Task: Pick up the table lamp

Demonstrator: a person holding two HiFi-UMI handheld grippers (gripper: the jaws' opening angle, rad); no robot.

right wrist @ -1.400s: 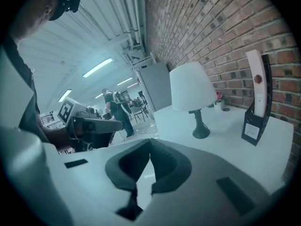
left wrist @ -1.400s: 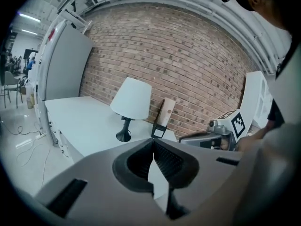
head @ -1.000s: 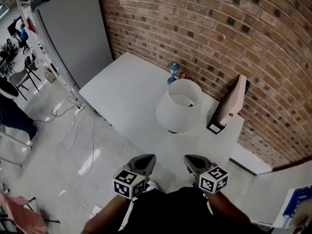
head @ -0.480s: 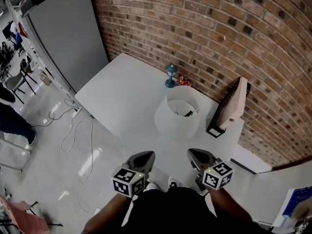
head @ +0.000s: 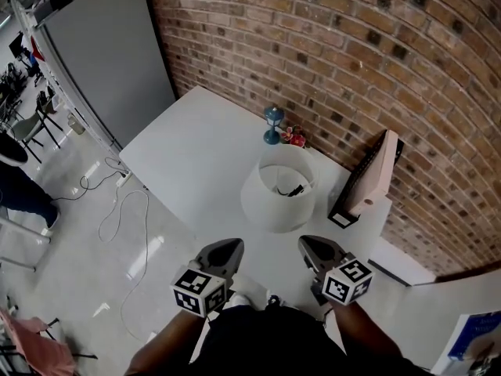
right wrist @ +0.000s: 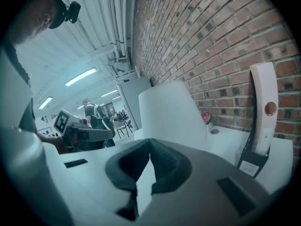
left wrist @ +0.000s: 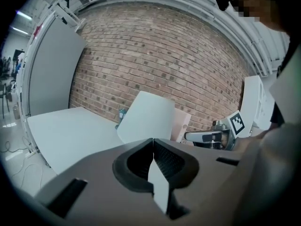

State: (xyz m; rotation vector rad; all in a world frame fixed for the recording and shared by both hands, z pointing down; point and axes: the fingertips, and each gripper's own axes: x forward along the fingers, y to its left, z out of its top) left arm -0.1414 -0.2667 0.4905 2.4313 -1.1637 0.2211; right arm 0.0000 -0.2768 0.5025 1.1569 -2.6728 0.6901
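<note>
The table lamp [head: 279, 200] stands on the white counter [head: 196, 153], toward its right end and near the brick wall [head: 352, 53]. Its shade [head: 266, 208] is a smooth, matt white drum, a little wider at the bottom and open at the top. Down inside it a small dark fitting shows.

The left claw [head: 225, 247] and the right claw [head: 309, 246] hover side by side at the counter's near edge, well apart from the lamp, each with a marker cube behind it. In the gripper views each pair of dark, ribbed jaws is closed tip to tip on nothing, and the shade rises just beyond them.

Behind the lamp, by the wall, are a small blue stand [head: 273, 124] with a domed top and a cluster of red flowers [head: 296, 137]. To the lamp's right a slim, pale upright panel [head: 374, 169] on a black base leans by the bricks. A flat grey panel [head: 109, 53] stands past the counter's left end, and a thin cable [head: 125, 210] loops across the glossy floor [head: 78, 249].
</note>
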